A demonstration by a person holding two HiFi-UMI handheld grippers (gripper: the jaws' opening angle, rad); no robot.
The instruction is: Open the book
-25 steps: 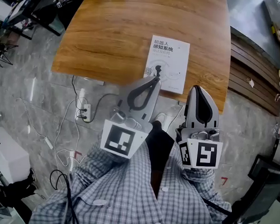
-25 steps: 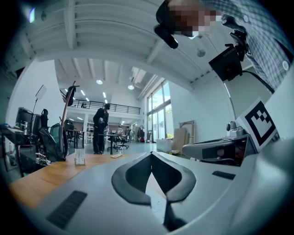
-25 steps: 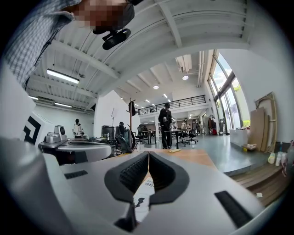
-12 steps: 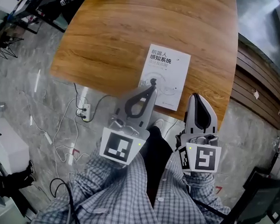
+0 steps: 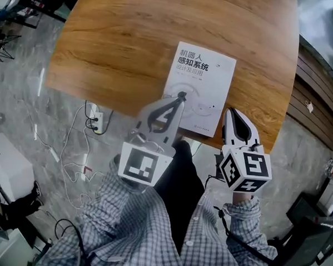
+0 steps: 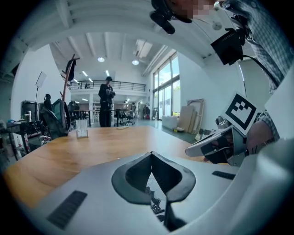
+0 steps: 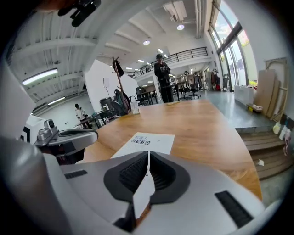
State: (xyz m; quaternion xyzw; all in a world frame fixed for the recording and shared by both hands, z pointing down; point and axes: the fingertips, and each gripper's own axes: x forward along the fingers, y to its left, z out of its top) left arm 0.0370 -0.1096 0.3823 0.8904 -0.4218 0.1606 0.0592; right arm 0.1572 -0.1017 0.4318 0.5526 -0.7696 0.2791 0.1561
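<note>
A white book [image 5: 201,84] lies shut and flat on the brown wooden table [image 5: 116,38]. It is in the middle of the head view, close to the table's lower edge. The left gripper [image 5: 182,95] has its claw pressed together, with the tip over the book's lower left part. The right gripper [image 5: 230,112] has its claw pressed together too and holds nothing. It is just right of the book's lower right corner.

White book [image 5: 205,81], brown wood-grain table [image 5: 127,38], blue-checked shirt [image 5: 128,222], grey marbled floor [image 5: 50,123]
</note>
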